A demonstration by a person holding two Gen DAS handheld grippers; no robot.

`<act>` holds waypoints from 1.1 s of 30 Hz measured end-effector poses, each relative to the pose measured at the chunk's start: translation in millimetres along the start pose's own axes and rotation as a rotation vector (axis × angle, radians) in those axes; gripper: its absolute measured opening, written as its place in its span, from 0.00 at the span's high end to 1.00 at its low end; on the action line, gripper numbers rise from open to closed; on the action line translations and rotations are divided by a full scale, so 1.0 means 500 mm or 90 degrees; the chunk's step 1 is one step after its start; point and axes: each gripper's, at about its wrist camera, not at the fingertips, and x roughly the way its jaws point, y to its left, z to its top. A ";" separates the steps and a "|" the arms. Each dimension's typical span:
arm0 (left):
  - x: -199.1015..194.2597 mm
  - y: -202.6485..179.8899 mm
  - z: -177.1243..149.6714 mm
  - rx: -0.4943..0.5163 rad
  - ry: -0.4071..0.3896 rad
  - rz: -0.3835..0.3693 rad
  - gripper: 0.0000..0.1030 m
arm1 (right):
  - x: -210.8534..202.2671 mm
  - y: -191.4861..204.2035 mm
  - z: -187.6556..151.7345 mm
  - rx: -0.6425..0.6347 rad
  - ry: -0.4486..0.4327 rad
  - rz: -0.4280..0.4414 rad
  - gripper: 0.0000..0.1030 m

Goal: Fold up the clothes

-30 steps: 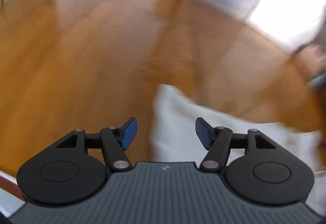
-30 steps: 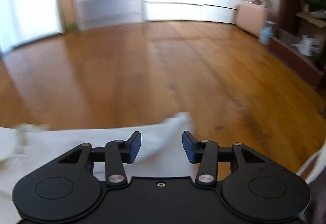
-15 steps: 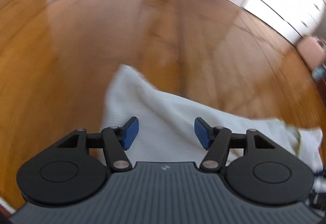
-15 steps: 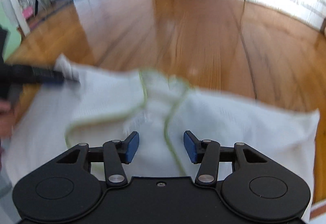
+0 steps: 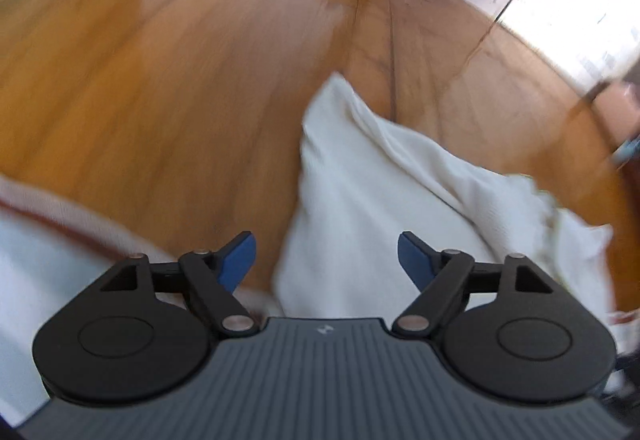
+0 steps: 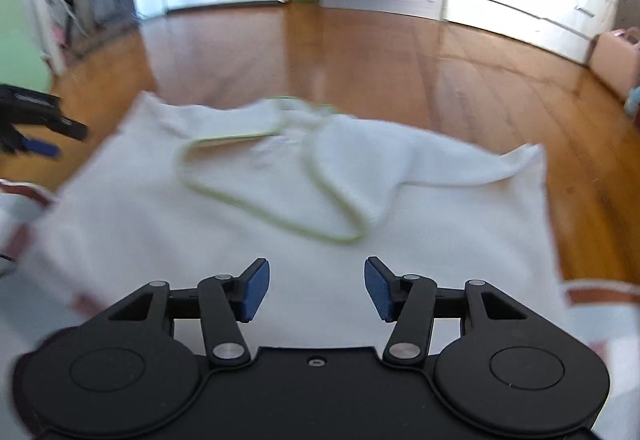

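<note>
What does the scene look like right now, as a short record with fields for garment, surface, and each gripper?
garment: white top with green-edged neckline, spread out, sleeve folded across it
surface: wood floor
left gripper: jaws have just been opening, nothing between them, over the garment's edge
right gripper: jaws have just been opening, nothing held, over the garment's lower part

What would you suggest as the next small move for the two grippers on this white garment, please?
Probably lower the right gripper onto the near cloth of the white garment and close. Both grippers are open and hold nothing; their fingers have just been opening. The left gripper hangs over the garment's left edge.
</note>
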 end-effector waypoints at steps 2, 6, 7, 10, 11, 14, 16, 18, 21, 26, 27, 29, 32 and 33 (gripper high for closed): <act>0.019 0.003 -0.023 0.027 0.044 0.012 0.21 | -0.003 0.027 -0.024 -0.008 0.014 0.023 0.38; 0.016 0.029 -0.062 0.011 0.075 0.094 0.22 | -0.043 0.039 -0.076 -0.026 -0.026 -0.041 0.40; 0.006 0.035 -0.069 -0.003 0.074 0.088 0.21 | -0.060 0.030 -0.086 -0.011 -0.036 -0.049 0.40; -0.011 0.052 -0.083 -0.062 0.072 0.040 0.21 | -0.103 -0.024 -0.122 0.081 -0.056 -0.071 0.40; -0.012 0.058 -0.088 -0.081 0.072 0.025 0.21 | -0.105 -0.048 -0.135 0.120 -0.057 -0.083 0.40; -0.007 0.071 -0.095 -0.121 0.059 0.034 0.21 | -0.121 -0.128 -0.176 0.275 -0.047 -0.113 0.39; -0.006 0.064 -0.092 -0.108 0.029 0.096 0.21 | -0.134 -0.171 -0.197 0.364 -0.045 -0.121 0.39; 0.001 0.052 -0.090 -0.087 0.017 0.124 0.21 | -0.149 -0.188 -0.201 0.404 -0.057 -0.114 0.39; 0.017 0.056 -0.105 -0.101 0.036 0.061 0.19 | -0.165 -0.196 -0.197 0.421 -0.085 -0.112 0.39; 0.060 0.010 -0.108 -0.010 0.038 0.089 0.32 | -0.172 -0.217 -0.218 0.528 -0.146 -0.090 0.39; 0.069 0.006 -0.108 0.005 0.038 0.081 0.88 | -0.173 -0.222 -0.221 0.554 -0.150 -0.077 0.39; 0.071 -0.005 -0.108 0.030 0.034 0.082 0.92 | -0.172 -0.229 -0.216 0.583 -0.152 -0.051 0.39; 0.020 -0.018 -0.106 0.061 -0.037 0.095 0.92 | -0.172 -0.240 -0.210 0.598 -0.167 -0.051 0.38; 0.006 -0.019 -0.101 0.059 -0.051 0.093 0.92 | -0.172 -0.246 -0.211 0.607 -0.168 -0.053 0.38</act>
